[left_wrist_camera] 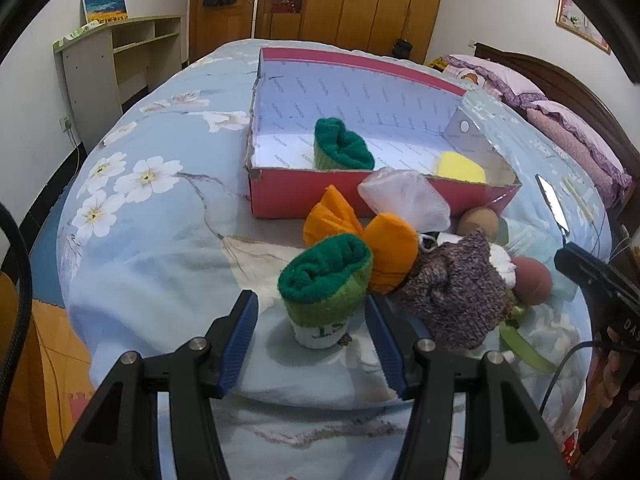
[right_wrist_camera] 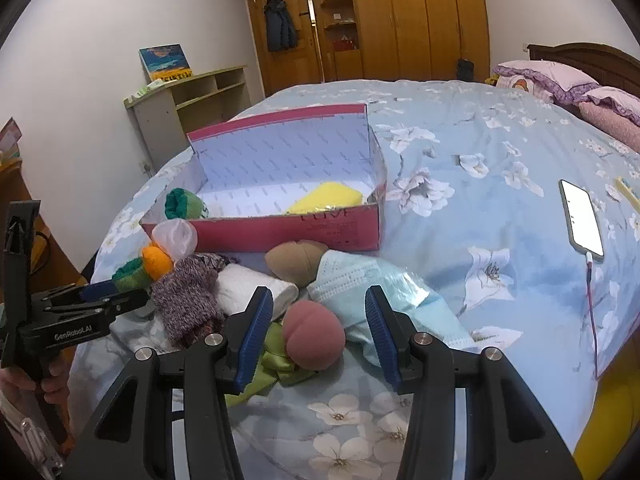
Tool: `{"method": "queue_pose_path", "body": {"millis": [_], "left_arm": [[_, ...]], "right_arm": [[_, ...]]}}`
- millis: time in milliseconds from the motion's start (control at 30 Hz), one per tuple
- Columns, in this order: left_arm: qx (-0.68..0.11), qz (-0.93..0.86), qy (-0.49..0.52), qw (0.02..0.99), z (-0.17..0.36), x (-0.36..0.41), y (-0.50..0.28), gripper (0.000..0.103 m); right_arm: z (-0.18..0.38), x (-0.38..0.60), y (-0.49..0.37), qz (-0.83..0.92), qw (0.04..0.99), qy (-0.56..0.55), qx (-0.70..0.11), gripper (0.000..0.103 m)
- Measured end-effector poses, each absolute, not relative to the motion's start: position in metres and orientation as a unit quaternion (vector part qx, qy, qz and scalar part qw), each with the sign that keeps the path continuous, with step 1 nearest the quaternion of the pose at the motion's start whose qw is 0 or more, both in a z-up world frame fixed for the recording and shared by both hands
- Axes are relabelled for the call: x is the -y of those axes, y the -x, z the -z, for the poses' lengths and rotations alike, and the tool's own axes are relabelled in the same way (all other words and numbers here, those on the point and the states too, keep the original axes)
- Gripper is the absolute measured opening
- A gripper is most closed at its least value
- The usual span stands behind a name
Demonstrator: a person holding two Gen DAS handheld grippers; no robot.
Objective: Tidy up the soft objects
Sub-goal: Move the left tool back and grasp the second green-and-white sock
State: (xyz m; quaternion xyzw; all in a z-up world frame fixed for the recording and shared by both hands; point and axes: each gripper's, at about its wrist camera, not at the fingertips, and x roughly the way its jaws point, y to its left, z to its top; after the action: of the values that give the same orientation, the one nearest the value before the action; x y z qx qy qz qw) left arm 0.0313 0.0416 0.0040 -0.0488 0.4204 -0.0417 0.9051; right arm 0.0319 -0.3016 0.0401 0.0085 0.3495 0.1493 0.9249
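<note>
Sock roll (left_wrist_camera: 326, 280) – between left tool (left_wrist_camera: 312, 320) blades, spread, seemingly untouched | right tool (right_wrist_camera: 318, 320) agape – peach ball (right_wrist_camera: 314, 338) between

Floral blue bed (right_wrist_camera: 460, 208), red box (right_wrist_camera: 280, 232) on it, soft-object pile (right_wrist_camera: 256, 288) in front, phone (right_wrist_camera: 582, 220) beside

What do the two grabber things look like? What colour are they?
Both grabbers look alike. The left gripper and right gripper have black plastic frames with triangle cut-outs and round silver bolts. Their fingers wear blue ribbed pads. Seen from the right camera, the left one has white letters on its side, roughly "GenRoboLAI". A black cable curves at the left view's edge.
</note>
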Motion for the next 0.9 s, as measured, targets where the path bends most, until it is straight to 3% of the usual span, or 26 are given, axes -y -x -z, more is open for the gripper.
{"method": "queue_pose_path", "body": {"millis": [167,367,567,900], "left_arm": [[-0.417,0.053,0.054,0.906,0.002,-0.045,-0.031,0.058],[-0.418,0.070,0.051,0.905,0.005,-0.041,-0.032,0.042],[-0.414,0.071,0.048,0.906,0.004,-0.038,-0.031,0.033],[-0.401,0.075,0.050,0.912,-0.005,-0.038,-0.019,0.031]], "right_arm": [[-0.037,0.303,-0.032,-0.147,0.923,-0.010,-0.354,0.049],[-0.033,0.304,-0.032,-0.146,0.921,-0.011,-0.360,0.049],[-0.034,0.305,-0.028,-0.147,0.921,-0.007,-0.361,0.049],[-0.033,0.304,-0.018,-0.152,0.918,0.004,-0.365,0.049]]}}
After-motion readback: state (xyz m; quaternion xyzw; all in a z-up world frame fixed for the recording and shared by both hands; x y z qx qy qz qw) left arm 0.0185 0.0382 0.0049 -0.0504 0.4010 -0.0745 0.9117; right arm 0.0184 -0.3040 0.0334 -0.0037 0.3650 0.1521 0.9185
